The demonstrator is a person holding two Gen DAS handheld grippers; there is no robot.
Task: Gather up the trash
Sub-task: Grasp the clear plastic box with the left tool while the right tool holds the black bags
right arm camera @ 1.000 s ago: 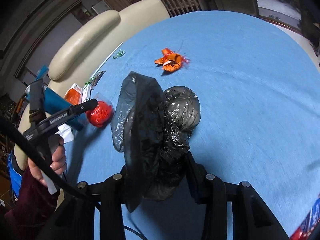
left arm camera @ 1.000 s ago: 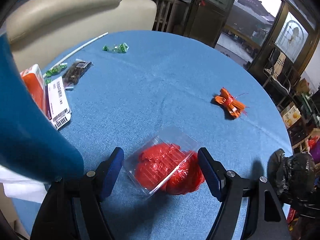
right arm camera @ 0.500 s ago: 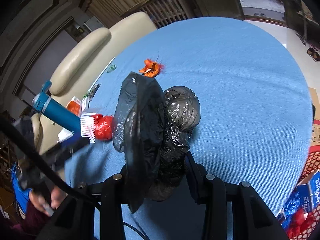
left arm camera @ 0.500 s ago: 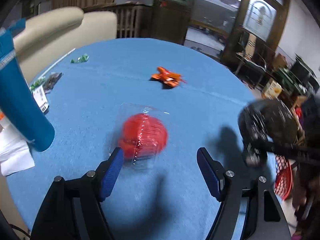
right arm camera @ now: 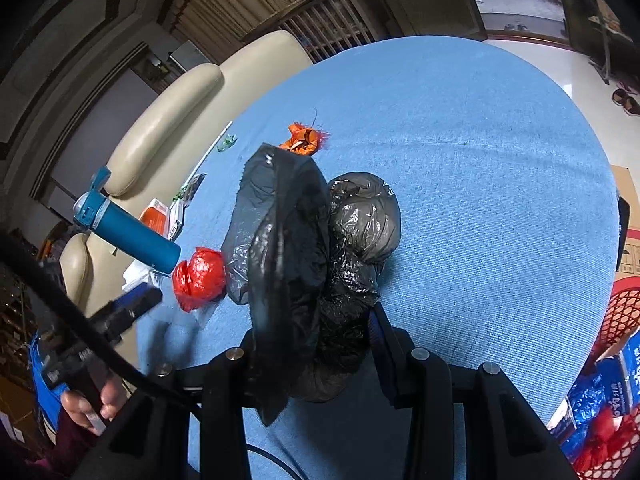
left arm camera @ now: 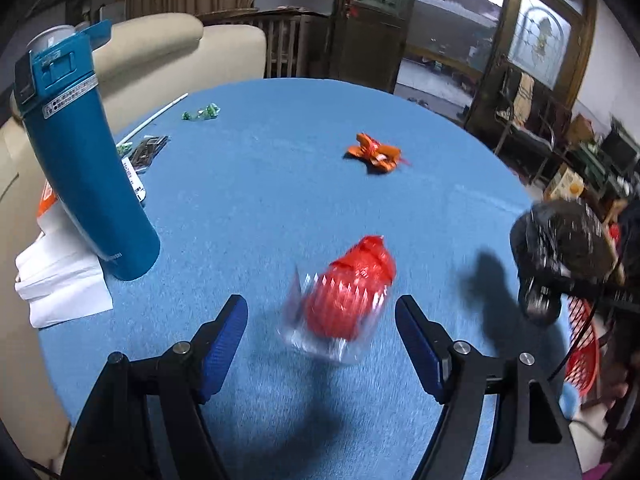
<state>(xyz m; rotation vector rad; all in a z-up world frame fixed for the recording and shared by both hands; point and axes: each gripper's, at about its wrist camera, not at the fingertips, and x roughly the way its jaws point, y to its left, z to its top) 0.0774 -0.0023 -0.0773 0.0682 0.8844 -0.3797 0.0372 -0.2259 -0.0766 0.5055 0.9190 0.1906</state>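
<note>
A clear plastic clamshell stuffed with red wrapping [left arm camera: 344, 300] is blurred on the blue tablecloth [left arm camera: 280, 208], just ahead of and between my left gripper's [left arm camera: 320, 340] blue pads. The pads stand wide apart and do not touch it. The red bundle [right arm camera: 200, 278] also shows in the right wrist view, beside the black trash bag [right arm camera: 304, 248]. My right gripper [right arm camera: 316, 332] is shut on the bag's bunched lower part. The bag [left arm camera: 568, 236] hangs at the right of the left wrist view. An orange wrapper [left arm camera: 376, 154] and a green wrapper [left arm camera: 200, 113] lie farther back.
A tall blue bottle [left arm camera: 84, 160] stands at the left on white paper [left arm camera: 60, 292], by a dark packet [left arm camera: 148, 148], a labelled pack and a white stick [left arm camera: 152, 120]. A cream sofa [left arm camera: 160, 52] lies behind the table. A red basket [right arm camera: 624, 312] sits off the right edge.
The left gripper has pulled back from the table, still open; the clamshell, earlier between its pads, now lies tipped and blurred just ahead of them. The right gripper drew back a little with the bag.
</note>
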